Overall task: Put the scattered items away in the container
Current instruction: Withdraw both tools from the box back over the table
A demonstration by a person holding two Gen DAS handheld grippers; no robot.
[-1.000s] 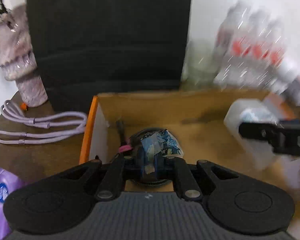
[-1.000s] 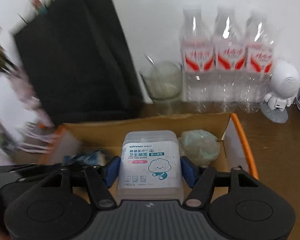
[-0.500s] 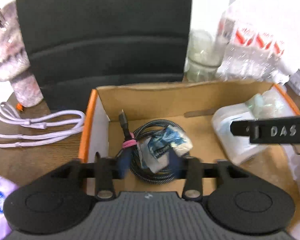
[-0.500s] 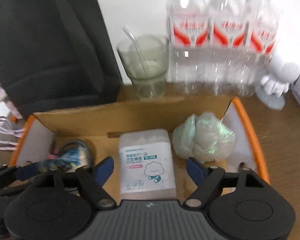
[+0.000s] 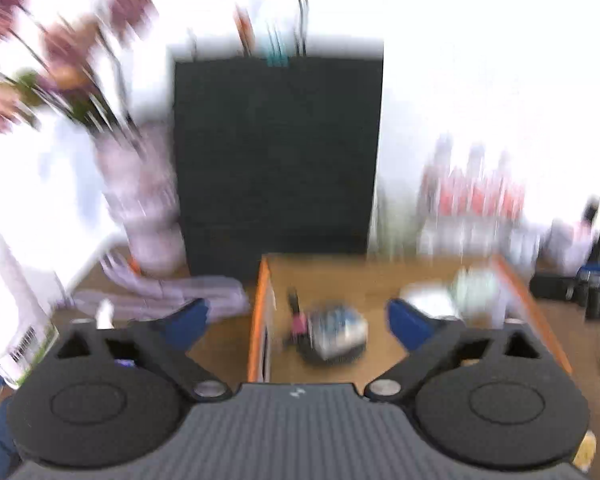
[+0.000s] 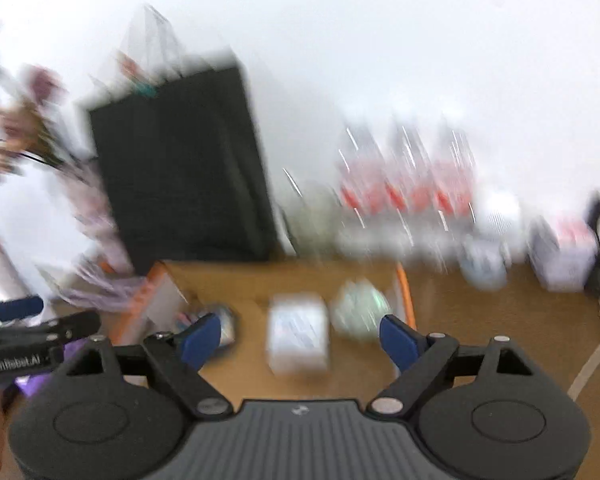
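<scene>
Ahead of my left gripper, its jaws just opened wide and empty, the coiled black cable lies inside the orange-rimmed cardboard box. My right gripper, also just opened, has let go of the white cotton-bud box beside it. Next, I judge, comes finding leftover clutter.

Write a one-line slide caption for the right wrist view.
Right gripper with jaws open and empty above the cardboard box, where the cotton bud box and green bundle lie.
</scene>
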